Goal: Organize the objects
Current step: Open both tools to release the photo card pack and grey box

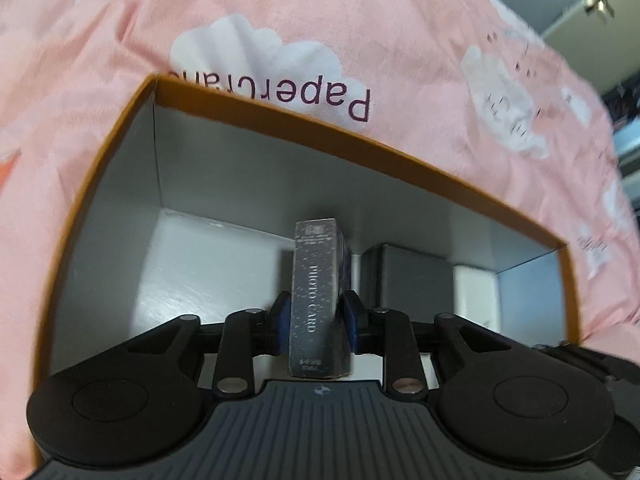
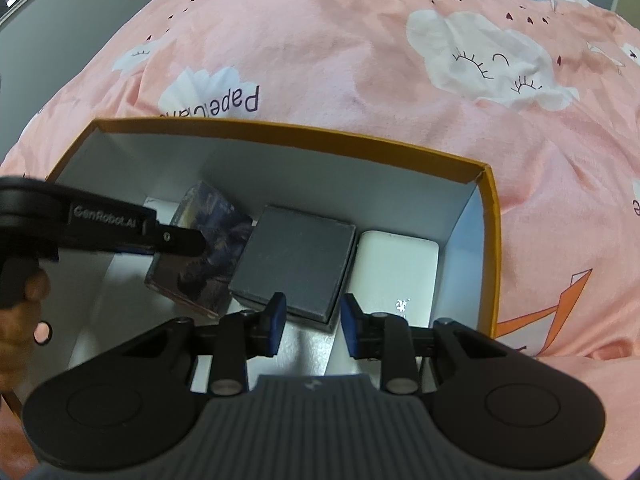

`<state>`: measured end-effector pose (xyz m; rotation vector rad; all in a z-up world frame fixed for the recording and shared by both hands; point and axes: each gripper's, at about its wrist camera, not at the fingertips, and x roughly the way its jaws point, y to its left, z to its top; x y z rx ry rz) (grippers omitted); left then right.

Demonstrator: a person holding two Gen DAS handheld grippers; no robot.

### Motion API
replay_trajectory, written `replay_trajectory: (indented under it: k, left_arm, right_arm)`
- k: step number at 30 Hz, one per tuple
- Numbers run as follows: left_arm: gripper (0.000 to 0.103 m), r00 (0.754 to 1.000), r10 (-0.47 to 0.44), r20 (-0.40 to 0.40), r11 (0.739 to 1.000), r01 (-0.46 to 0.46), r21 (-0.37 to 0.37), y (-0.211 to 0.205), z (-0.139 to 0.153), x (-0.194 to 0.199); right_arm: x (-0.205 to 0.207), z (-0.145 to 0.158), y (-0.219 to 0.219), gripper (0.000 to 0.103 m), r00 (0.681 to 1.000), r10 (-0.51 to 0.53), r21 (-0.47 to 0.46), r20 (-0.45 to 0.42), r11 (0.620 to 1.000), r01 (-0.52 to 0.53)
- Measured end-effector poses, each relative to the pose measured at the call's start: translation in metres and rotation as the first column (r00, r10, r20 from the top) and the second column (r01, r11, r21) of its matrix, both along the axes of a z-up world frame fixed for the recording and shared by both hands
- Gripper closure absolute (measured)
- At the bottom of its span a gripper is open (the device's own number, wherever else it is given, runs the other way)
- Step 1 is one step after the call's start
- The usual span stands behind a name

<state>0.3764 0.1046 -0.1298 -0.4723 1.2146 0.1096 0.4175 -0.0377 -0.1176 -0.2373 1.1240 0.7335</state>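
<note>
An orange cardboard box with a white inside lies on pink bedding. In it, a dark speckled box marked PHOTO CARD stands on its narrow edge between the blue pads of my left gripper. The pads stand just off its sides. In the right wrist view, this card box tilts against a dark grey square box, with the left gripper's finger over it. My right gripper hangs open above the grey box's near corner with nothing between its pads.
A white flat box lies to the right of the grey one, against the orange box's right wall. Bare white floor shows at the box's left end. Pink cloud-print bedding surrounds it. A hand holds the left gripper's handle.
</note>
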Motion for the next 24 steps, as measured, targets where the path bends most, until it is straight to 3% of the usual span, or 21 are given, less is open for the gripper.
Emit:
replay_trajectory:
  k: [3,7,10,13,16,19,21,24]
  left_arm:
    - [0.067,0.998,-0.059,-0.024,0.994,0.061,0.092,-0.004,0.002,0.002]
    - [0.065,0.986,-0.164,-0.032,0.978,0.167,0.125,-0.007,0.003,0.003]
    - [0.058,0.954,-0.295,-0.047,0.941,0.299,0.159,-0.013,0.009,0.001]
    - [0.049,0.895,-0.44,-0.068,0.869,0.444,0.218,-0.021,0.014,-0.004]
    - [0.048,0.808,-0.572,-0.143,0.776,0.589,0.225,-0.033,0.008,-0.005]
    - [0.048,0.747,-0.636,-0.196,0.701,0.664,0.26,-0.04,0.0,-0.006]
    - [0.048,0.722,-0.661,-0.205,0.672,0.69,0.269,-0.044,-0.002,-0.005]
    - [0.048,0.667,-0.705,-0.241,0.607,0.743,0.282,-0.054,-0.007,-0.005]
  right_arm:
    - [-0.004,0.0,-0.001,0.072,1.0,0.018,-0.01,0.014,1.0,-0.018]
    - [-0.007,0.0,-0.001,0.072,0.999,0.046,-0.021,0.028,0.999,-0.046]
    - [-0.008,0.001,-0.001,0.071,0.997,0.068,-0.03,0.031,0.997,-0.067]
    - [-0.009,0.001,0.001,0.07,0.994,0.106,-0.049,0.034,0.993,-0.104]
    - [-0.009,-0.001,0.006,0.068,0.985,0.166,-0.09,0.036,0.983,-0.162]
    - [-0.009,-0.003,0.01,0.063,0.973,0.228,-0.126,0.043,0.967,-0.221]
    - [-0.01,-0.005,0.013,0.06,0.962,0.268,-0.153,0.053,0.954,-0.257]
    - [-0.011,-0.008,0.018,0.058,0.946,0.318,-0.2,0.07,0.933,-0.299]
